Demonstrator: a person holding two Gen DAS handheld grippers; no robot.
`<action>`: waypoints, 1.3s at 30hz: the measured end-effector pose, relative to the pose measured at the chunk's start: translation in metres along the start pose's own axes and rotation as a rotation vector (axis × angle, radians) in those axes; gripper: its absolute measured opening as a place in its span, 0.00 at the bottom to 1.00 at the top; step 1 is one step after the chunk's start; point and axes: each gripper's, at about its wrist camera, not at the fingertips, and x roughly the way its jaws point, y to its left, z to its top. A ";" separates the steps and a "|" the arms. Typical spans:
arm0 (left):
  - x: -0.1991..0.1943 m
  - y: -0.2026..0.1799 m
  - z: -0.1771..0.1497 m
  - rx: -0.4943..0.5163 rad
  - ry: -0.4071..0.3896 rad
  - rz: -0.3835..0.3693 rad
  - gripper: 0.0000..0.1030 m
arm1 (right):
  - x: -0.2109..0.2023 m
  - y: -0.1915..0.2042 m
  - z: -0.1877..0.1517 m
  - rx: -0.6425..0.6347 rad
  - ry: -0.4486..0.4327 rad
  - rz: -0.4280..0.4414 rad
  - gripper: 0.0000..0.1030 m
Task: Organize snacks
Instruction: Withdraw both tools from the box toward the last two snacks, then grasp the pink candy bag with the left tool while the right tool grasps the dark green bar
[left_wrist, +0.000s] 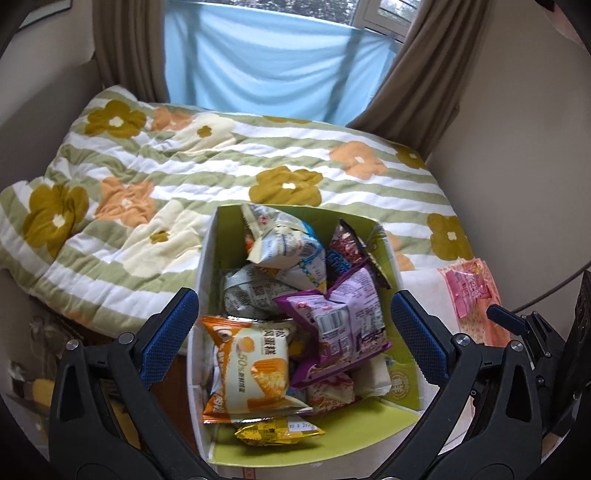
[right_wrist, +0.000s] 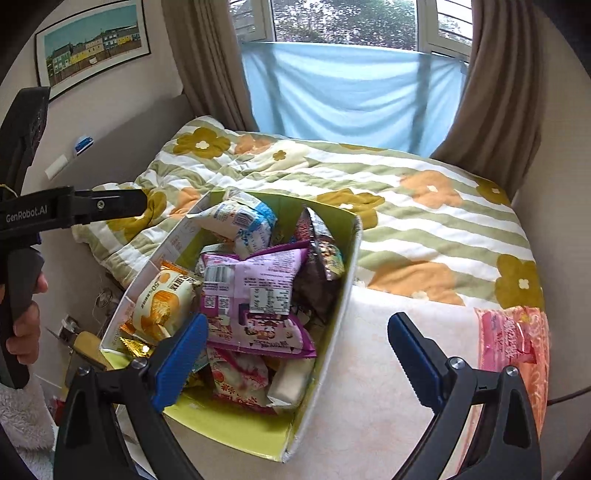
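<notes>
Item: open cardboard box (left_wrist: 221, 236) with green lining, lower centre of the left wrist view, heaped with snack packets, standing on a pale surface at the foot of a quilt. Contents, as far as they can be told apart: orange cake packet (left_wrist: 251, 365) at the near left of the heap; purple packet (left_wrist: 340, 317) on top at centre right; white-and-blue packet (left_wrist: 284, 243) at the far end; dark packet (left_wrist: 351, 247) upright against the far right wall; small gold packet (left_wrist: 277, 432) at the near edge; others buried and not identifiable. The heap reaches the rim, so the packets appear dropped in loosely rather than sorted. Item: pink packet (right_wrist: 513, 339), lower right of the right wrist view, lying flat outside the box and well apart from it; by judgement the one snack yet to be gathered. Left gripper (left_wrist: 291, 336): jaws spread wide, nothing between them, poised above the box and straddling its width. Right gripper (right_wrist: 295, 354): likewise spread and empty, hovering over the box's right wall and the bare surface beside it, between the box and the pink packet. Surface: cream cloth (right_wrist: 388, 369) with a faint peach pattern. Room: quilt (left_wrist: 184, 166) striped green and white with orange and mustard flowers, across mid-frame; blue sheet (right_wrist: 351, 85) hung over the window, upper centre; brown curtains (right_wrist: 506, 92) either side; framed picture (right_wrist: 92, 48) of coloured houses, upper left.
</notes>
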 end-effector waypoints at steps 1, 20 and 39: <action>0.002 -0.008 0.002 0.020 0.002 -0.020 1.00 | -0.004 -0.005 -0.002 0.017 -0.004 -0.020 0.94; 0.098 -0.248 0.035 0.459 0.145 -0.320 1.00 | -0.074 -0.156 -0.086 0.314 0.082 -0.406 0.94; 0.288 -0.457 -0.039 1.050 0.364 -0.323 1.00 | -0.009 -0.260 -0.192 0.562 0.224 -0.407 0.94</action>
